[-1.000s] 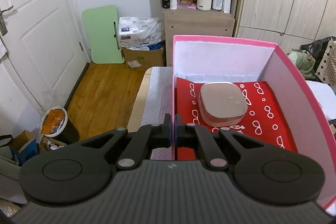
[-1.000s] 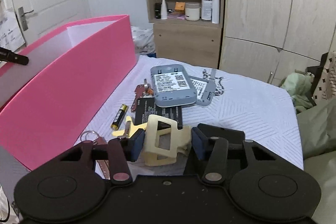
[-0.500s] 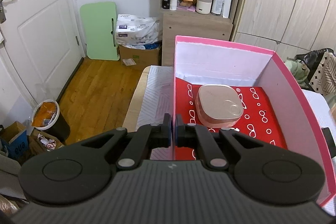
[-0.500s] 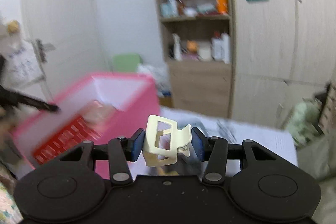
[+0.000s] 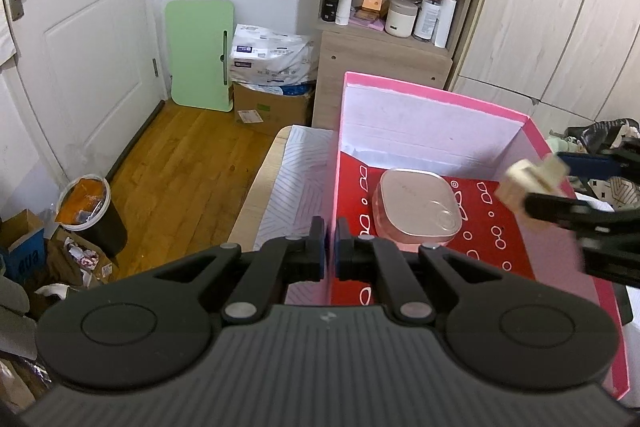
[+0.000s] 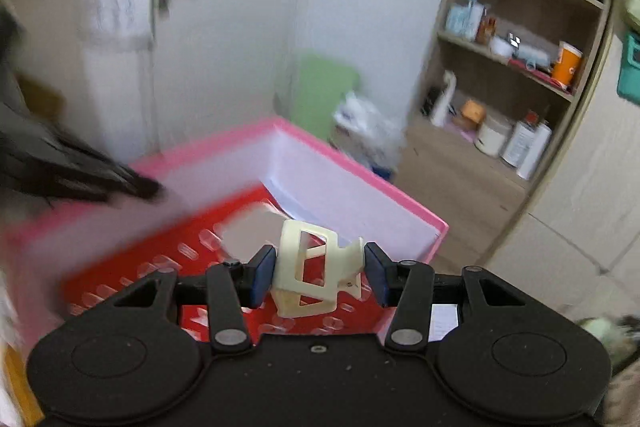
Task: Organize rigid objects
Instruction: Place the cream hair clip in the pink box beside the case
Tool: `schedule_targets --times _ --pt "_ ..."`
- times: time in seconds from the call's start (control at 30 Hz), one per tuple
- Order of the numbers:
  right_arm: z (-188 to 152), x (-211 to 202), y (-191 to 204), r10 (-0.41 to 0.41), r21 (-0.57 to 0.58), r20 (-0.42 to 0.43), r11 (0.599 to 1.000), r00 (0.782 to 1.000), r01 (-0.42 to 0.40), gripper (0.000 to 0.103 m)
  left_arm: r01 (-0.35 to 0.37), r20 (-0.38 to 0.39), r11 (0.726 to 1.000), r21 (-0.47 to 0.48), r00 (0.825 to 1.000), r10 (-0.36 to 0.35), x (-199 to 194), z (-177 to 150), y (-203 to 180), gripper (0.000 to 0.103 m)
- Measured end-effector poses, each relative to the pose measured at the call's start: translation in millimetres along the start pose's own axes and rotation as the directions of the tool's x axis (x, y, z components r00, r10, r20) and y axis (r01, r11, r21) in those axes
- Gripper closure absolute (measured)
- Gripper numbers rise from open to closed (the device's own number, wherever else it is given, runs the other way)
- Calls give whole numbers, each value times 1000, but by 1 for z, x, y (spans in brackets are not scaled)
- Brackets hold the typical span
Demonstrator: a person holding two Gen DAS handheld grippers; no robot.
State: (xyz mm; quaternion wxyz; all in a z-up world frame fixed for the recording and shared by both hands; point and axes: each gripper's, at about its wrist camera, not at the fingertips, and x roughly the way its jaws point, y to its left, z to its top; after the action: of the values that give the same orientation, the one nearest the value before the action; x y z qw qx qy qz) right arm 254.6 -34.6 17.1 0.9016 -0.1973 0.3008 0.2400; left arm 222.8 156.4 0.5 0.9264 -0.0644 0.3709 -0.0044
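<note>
Two claws over a quilted bed (wood floor beside): left claw pinching pink box, right claw clamping cream clip

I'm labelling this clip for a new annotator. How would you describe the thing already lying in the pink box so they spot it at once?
Find the open pink box with white inner walls and a red patterned floor. On that floor, toward the far wall, lies a rounded-square compact case, flat and pale rose-gold. It is the only thing resting inside; the cream hair claw clip is above the box, in the right gripper's fingers.
</note>
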Motion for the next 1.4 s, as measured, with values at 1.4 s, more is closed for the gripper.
schedule_targets --times 1.4 --pt "-147 -111 -75 141 613 -88 788 986 -59 41 13 4 999 42 1000 -13 -6 0 0 100"
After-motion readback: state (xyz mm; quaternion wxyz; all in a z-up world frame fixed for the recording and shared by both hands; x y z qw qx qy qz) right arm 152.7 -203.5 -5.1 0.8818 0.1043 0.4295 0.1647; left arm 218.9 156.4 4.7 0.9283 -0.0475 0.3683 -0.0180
